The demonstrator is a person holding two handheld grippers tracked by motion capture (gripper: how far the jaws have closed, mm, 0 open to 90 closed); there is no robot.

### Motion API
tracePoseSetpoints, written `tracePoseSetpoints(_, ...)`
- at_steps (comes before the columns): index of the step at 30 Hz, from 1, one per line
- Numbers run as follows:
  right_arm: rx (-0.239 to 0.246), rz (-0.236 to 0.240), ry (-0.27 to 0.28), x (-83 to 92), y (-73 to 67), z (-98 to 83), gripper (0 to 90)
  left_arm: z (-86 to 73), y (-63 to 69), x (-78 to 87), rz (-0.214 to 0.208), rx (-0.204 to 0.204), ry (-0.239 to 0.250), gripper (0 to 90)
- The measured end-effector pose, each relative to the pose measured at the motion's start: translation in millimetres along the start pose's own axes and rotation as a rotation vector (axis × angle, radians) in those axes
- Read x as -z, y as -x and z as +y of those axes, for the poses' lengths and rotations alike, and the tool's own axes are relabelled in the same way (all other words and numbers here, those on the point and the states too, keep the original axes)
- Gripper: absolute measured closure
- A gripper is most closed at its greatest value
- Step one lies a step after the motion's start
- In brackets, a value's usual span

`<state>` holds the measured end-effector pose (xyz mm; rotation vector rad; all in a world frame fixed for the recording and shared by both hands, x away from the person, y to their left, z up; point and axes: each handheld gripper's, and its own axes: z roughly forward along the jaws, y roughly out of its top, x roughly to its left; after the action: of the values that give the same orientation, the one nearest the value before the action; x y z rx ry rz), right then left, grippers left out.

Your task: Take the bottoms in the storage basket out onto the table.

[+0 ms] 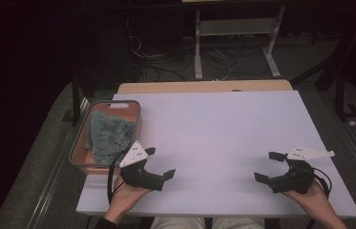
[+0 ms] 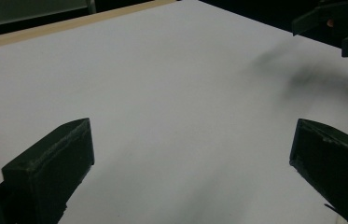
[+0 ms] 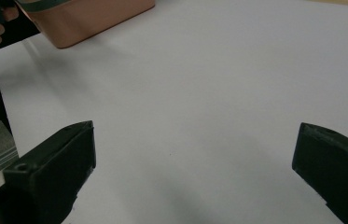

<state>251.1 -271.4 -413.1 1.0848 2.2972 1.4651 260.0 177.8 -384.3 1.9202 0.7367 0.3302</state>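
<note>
Two hand-held grippers are over the desk (image 1: 223, 133), one in each of the person's two hands, and both have their jaws spread wide with nothing between them. The left hand-held gripper (image 1: 158, 163) hovers at the near left, just right of the one basket (image 1: 135, 112), its two black jaws pointing right across the white top; the left hand (image 1: 127, 192) grips it from below. The right hand-held gripper (image 1: 267, 166) hovers at the near right, its two jaws pointing left, with the right hand (image 1: 313, 194) behind it. The two are well apart, facing each other over bare desk. Each carries one grey three-cornered plate on top, two in all. The basket, a pinkish-orange bin with a grey rim, stands at the left edge of the desk and holds one crumpled blue-grey cloth (image 1: 109, 133); whether more than one piece lies in it cannot be told. In the left gripper view the left hand-held gripper (image 2: 191, 149) looks along its jaws over white desk, with the other gripper at the far right corner. In the right gripper view the right hand-held gripper (image 3: 195, 149) looks the same way, with one corner of the basket (image 3: 92, 18) at the far left.
</note>
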Motion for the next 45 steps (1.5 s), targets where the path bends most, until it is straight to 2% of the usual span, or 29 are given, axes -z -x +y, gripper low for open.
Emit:
tracePoseSetpoints(5,-0.004,0.004,-0.001,-1.1,1.5,0.3,0.0,8.8,1.0,2.0,-0.010,-0.024,-0.014,0.0)
tracePoseSetpoints(15,-0.006,0.000,0.004,-0.7,1.3,0.2,0.0,19.0,-7.5,13.5,-0.002,-0.012,-0.032,0.0)
tracePoseSetpoints(23,-0.008,-0.004,0.012,0.0,2.1,0.4,0.0,25.2,-16.4,24.0,0.008,0.016,-0.033,0.0)
tracePoseSetpoints(45,-0.005,-0.010,0.015,-0.2,1.1,0.6,0.0,48.7,-44.5,59.1,0.084,0.022,-0.027,0.0)
